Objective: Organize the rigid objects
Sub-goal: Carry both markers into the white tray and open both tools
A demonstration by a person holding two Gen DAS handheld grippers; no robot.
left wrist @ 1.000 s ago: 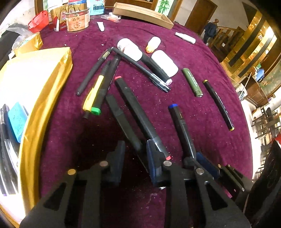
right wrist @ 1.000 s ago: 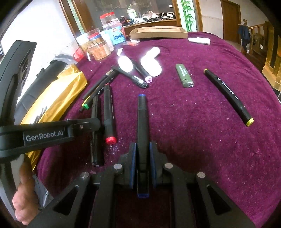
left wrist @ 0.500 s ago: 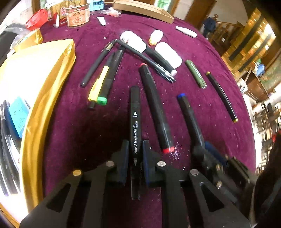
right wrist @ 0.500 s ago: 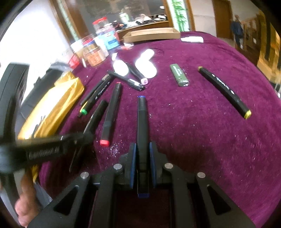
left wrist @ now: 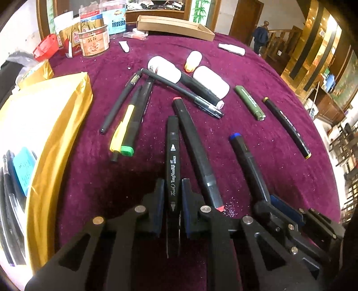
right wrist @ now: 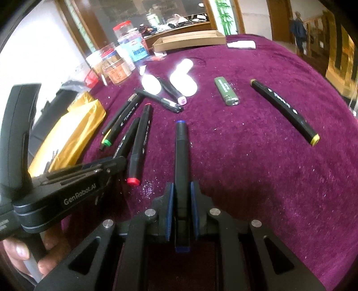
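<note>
Both are clamped: left gripper on a black marker, right gripper on a blue-capped marker.

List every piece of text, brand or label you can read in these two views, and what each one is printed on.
"Touch TongNianRiJi ART MARKER", plus "BROAD" under a nib icon: black art marker between the left gripper's fingers.
"GenRobot.AI": left gripper's black body, right wrist view.
Too blurred or small to read: white print on the yellow-capped black marker, the green lighter, and the Chinese labels on the round tin and blue jar.
</note>
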